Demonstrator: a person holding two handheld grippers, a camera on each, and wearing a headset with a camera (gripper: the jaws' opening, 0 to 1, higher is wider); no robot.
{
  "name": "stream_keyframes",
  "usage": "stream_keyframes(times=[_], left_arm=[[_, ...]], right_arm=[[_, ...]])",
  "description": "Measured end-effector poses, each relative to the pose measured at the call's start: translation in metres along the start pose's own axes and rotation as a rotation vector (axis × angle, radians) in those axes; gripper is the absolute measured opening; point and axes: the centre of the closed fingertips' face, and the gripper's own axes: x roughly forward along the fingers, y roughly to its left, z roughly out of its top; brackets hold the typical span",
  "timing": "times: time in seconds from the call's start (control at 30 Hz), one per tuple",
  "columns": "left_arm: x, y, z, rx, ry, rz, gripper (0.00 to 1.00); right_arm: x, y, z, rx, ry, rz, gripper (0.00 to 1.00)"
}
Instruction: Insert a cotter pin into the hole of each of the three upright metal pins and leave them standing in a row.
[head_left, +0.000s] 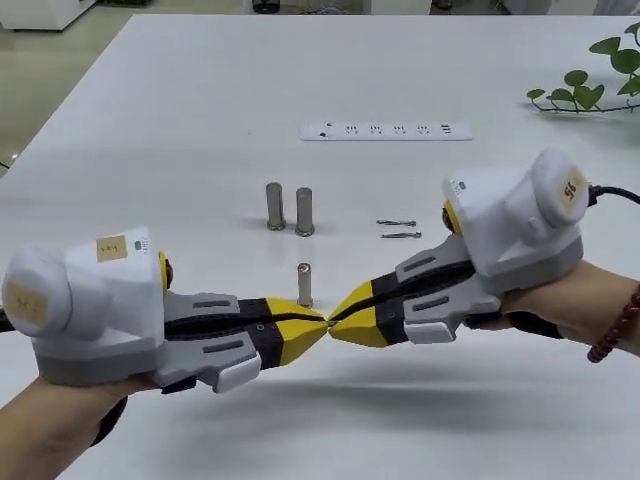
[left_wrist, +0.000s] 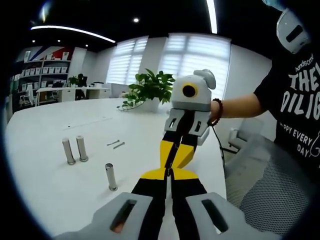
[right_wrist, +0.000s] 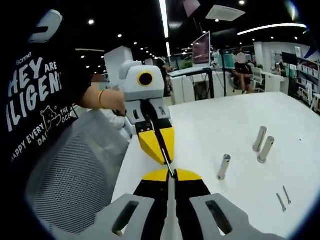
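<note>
White counter (head_left: 200, 130): just before the nearest metal pin (head_left: 305, 284), left gripper (head_left: 319, 326) and right gripper (head_left: 334, 317) meet tip-to-tip, both closed tight; two cotter pins (head_left: 397, 223) lie to its right.

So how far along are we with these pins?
Nothing looks done yet. The three metal pins stand upright, two side by side at the back and one nearer, so they aren't in a row. Two cotter pins lie loose on the table. Nothing is in hand: the left tongs and right tongs are shut, tip to tip. Every insertion is left.
</note>
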Motion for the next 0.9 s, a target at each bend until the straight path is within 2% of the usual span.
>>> stream_keyframes(times=[0.3, 0.37, 0.53, 0.7, 0.9], left_arm=[[0.001, 0.003, -0.002, 0.018, 0.014, 0.026, 0.02], [0.001, 0.004, -0.002, 0.023, 0.014, 0.037, 0.02], [0.000, 0.013, -0.009, 0.045, 0.046, 0.090, 0.00], [-0.002, 0.018, -0.009, 0.044, 0.030, 0.119, 0.05], [-0.002, 0.027, -0.009, 0.063, 0.024, 0.173, 0.10]], right_arm=[[0.000, 0.002, -0.002, -0.107, 0.054, -0.009, 0.00], [-0.002, -0.003, -0.003, -0.123, 0.063, -0.015, 0.00], [-0.004, -0.008, -0.004, -0.135, 0.077, -0.040, 0.00], [-0.007, -0.014, -0.006, -0.136, 0.092, -0.069, 0.00], [-0.012, -0.029, -0.011, -0.145, 0.129, -0.133, 0.00]])
